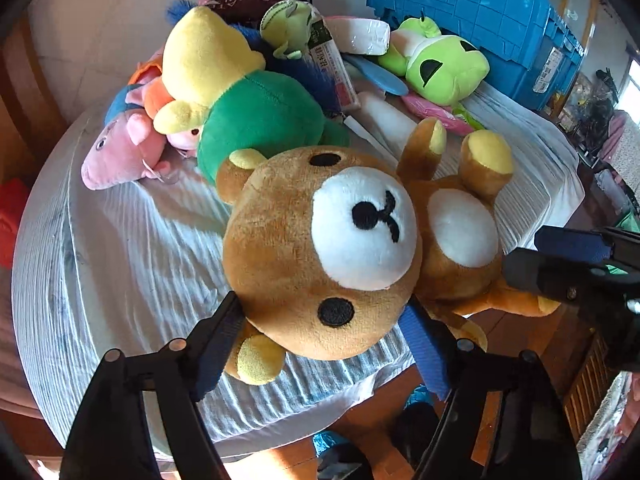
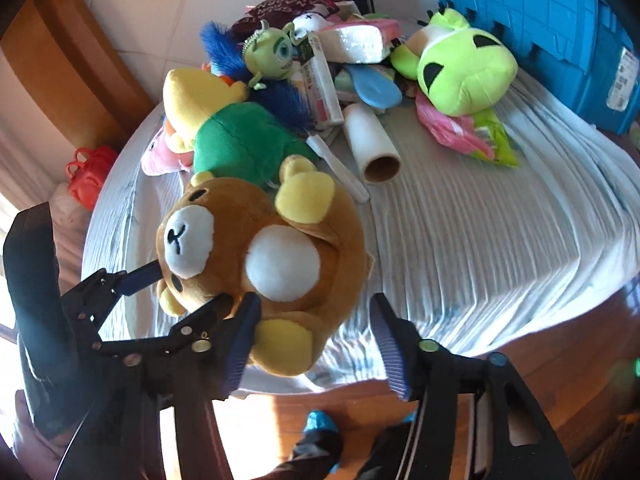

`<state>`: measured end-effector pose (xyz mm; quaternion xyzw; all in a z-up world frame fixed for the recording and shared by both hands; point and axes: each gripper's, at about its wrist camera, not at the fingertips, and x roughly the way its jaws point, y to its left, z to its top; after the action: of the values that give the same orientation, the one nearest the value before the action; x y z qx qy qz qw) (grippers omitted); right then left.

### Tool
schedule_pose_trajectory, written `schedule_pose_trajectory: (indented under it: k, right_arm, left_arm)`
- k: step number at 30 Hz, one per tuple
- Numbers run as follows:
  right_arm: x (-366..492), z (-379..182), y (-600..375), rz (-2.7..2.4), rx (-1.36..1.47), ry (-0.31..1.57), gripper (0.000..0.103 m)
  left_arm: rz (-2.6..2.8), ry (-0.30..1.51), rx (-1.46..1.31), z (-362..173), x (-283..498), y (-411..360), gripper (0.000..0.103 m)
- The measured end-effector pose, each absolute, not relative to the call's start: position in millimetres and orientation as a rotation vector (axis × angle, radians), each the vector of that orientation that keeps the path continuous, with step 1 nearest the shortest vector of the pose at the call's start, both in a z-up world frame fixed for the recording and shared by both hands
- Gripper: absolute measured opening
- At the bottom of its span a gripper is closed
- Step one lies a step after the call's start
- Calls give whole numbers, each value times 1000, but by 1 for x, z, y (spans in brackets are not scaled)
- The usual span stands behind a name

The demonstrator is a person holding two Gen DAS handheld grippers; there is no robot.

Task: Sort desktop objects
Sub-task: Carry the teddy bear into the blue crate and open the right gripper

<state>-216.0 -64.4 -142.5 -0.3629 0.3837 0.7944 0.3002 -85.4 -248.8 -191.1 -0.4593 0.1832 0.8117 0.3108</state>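
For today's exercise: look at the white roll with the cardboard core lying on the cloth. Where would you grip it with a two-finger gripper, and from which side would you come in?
Grip the white roll across its middle, coming from above with one finger on each long side. It lies flat on the cloth, its open cardboard end toward the camera, so the curved sides are likely the easiest faces to pinch. The right-hand side is bare; a white stick lies close on the left.

Lighting: bright daylight; sun patch on the reddish wooden floor beneath the right claw. Fisheye bending, dark corners; focus mostly sharp.
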Motion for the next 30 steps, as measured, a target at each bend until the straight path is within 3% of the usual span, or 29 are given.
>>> schedule_pose_trajectory:
  k: [5, 7, 8, 10, 12, 20, 30]
  right_arm:
    - [-232, -161, -65, 2096, -976, 1059, 92]
    - [-241, -171, -61, 2077, -998, 1073, 93]
    - [-245, -175, -59, 2069, -1001, 1073, 93]
    - [-250, -183, -55, 2075, -995, 1076, 72]
    - [-248, -179, -56, 2092, -975, 1083, 64]
    - [-211, -128, -58, 2178, -865, 959, 64]
    - [-137, -68, 4, 2229, -771, 788, 64]
  left_arm:
    - [2118, 545, -1193, -200, -85, -247, 85]
    - [2105, 599, -1198, -206, -89, -241, 89]
    - [2098, 600, -1201, -208, -91, -238, 89]
    - [2096, 593, -1185, -208, -94, -235, 87]
    - [2084, 578, -1170, -205, -93, -235, 81]
    - [2136, 515, -986, -151, -67, -221, 80]
    - [2187, 426, -839, -89, -44, -123, 80]
